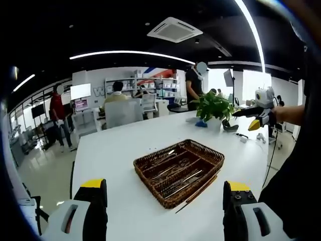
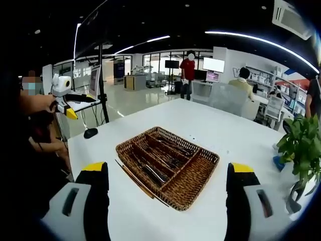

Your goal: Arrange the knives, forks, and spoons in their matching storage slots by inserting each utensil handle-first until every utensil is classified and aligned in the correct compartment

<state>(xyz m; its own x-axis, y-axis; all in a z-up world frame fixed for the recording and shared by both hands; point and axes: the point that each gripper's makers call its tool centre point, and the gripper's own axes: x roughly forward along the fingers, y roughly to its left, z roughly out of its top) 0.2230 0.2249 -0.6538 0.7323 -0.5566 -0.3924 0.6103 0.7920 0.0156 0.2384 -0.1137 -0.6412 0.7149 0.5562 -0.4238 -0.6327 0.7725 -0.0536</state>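
A brown wicker tray [image 1: 145, 176] with long compartments sits in the middle of a white table [image 1: 115, 150]. Several metal utensils [image 1: 180, 176] lie inside its slots. A thin brown stick [image 1: 198, 193] rests along the tray's outer side. My left gripper [image 1: 164, 198] hovers short of the tray, open, nothing between its jaws. In the right gripper view, the tray [image 2: 200, 181] and its utensils [image 2: 158, 163] lie just ahead of my right gripper [image 2: 168, 170], open and empty. Each gripper also appears in the other's view, held in a hand: the right gripper [image 1: 258, 116], the left gripper [image 2: 62, 100].
A potted green plant [image 1: 213, 106] [image 2: 301, 145] and a small blue object [image 1: 200, 123] stand at one end of the table. Chairs and several people are beyond the far edge. A stand with a screen [image 2: 100, 85] rises off the table's other end.
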